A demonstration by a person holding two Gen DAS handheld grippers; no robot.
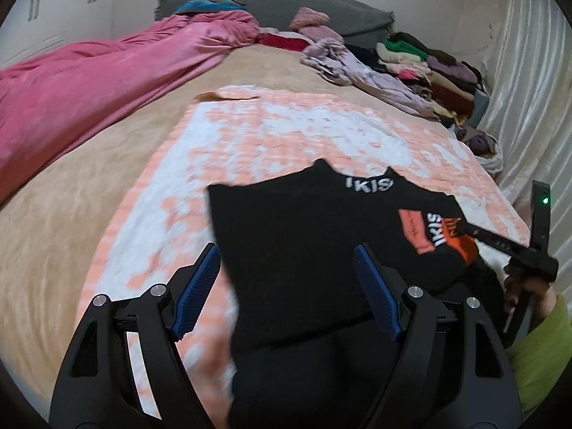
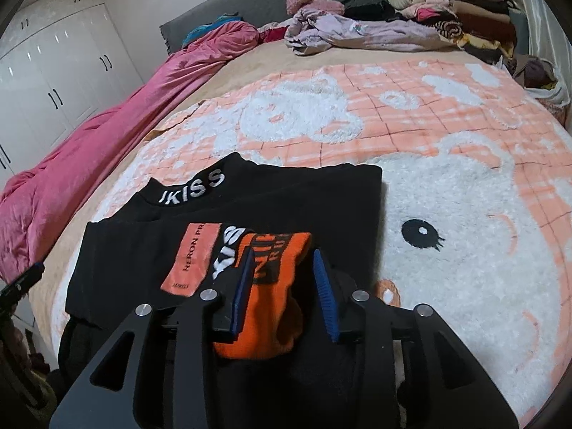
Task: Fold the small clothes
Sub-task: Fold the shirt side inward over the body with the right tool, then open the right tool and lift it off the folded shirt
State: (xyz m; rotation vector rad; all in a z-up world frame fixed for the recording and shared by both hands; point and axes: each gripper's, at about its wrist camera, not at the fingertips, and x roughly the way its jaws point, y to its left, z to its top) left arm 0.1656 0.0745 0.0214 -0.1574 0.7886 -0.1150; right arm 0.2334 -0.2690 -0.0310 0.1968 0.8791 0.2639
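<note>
A black top (image 2: 250, 200) lies flat on the blanket (image 2: 464, 186), its orange cuff (image 2: 279, 279) between the right gripper (image 2: 286, 286)'s parted, unclamped jaws, while the left gripper (image 1: 286, 286) hovers wide open over its left edge; best to lift clear without dragging the folded sleeve.

We see both pictures in soft, even indoor light, rather dim, with no hard shadows. The fisheye lens bends the edges strongly and leaves dark corners. In the left wrist view the fluffy peach and white blanket (image 1: 286, 132) is smeared by motion blur. The right wrist view is sharper. Small glare spots shine on the glossy white wardrobe doors (image 2: 53, 82) and on the shiny white curtain (image 1: 529, 82).
</note>
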